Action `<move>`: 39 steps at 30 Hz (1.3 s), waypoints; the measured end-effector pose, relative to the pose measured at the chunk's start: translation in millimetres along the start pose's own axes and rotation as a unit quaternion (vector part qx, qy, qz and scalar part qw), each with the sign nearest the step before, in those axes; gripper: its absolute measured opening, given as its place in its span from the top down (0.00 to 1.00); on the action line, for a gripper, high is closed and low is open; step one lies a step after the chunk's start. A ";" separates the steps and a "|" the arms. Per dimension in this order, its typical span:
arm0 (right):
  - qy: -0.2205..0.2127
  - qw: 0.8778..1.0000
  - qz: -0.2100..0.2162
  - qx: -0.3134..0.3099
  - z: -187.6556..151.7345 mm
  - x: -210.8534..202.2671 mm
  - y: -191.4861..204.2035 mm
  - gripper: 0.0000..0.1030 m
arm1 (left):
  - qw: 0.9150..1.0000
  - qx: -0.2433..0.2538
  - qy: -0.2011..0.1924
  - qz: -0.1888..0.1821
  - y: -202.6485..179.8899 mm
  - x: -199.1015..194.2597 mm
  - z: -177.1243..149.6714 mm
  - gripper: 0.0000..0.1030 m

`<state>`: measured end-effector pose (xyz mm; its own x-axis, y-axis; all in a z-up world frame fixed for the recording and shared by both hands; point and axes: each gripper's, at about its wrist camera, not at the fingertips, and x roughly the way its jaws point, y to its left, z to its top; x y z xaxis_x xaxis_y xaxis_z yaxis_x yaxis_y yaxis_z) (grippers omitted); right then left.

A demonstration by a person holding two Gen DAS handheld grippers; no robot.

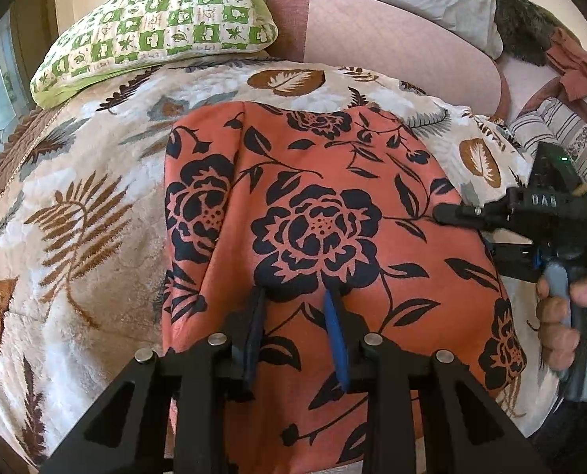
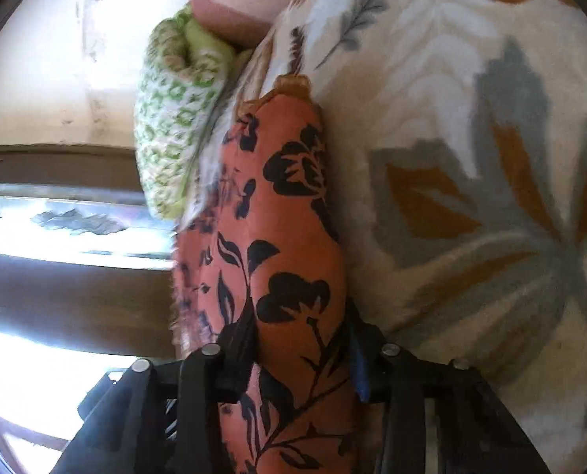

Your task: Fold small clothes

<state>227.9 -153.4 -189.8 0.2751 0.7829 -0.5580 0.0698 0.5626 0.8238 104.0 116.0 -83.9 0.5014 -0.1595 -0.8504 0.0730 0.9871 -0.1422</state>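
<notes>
A leaf-patterned blanket (image 1: 96, 197) covers the bed; orange floral garment (image 1: 313, 197) mid-bed, green checked pillow (image 1: 155, 27) at its far edge

Orange garment (image 1: 333, 205), black rose print, spread flat over leaf-patterned blanket (image 1: 76, 205); near edge bunched, right edge lifted into thick fold.

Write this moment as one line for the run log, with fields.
scene: orange floral garment on leaf-print blanket | left gripper: pinching near fold | right gripper: clamped on right edge | step: fold in progress
</notes>
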 end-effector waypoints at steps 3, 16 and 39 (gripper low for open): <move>-0.023 0.999 -0.039 -0.021 -7.0 4.5 7.3 0.65 | 1.000 0.005 0.000 0.004 -1.7 0.4 0.6 0.70; -0.004 0.999 0.010 0.031 34.6 3.0 10.8 0.41 | 1.000 -0.004 0.002 -0.006 4.1 -2.6 1.2 0.70; 0.055 0.979 -0.064 -0.188 -69.9 -7.8 103.7 0.30 | 0.941 -0.296 -0.035 -0.161 154.6 -56.9 -28.9 0.39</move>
<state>166.0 -82.6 -107.1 0.1814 0.7117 -0.6787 -0.2655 0.6999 0.6630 61.8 277.4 -72.1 0.5924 -0.4289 -0.6820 -0.2511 0.7061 -0.6621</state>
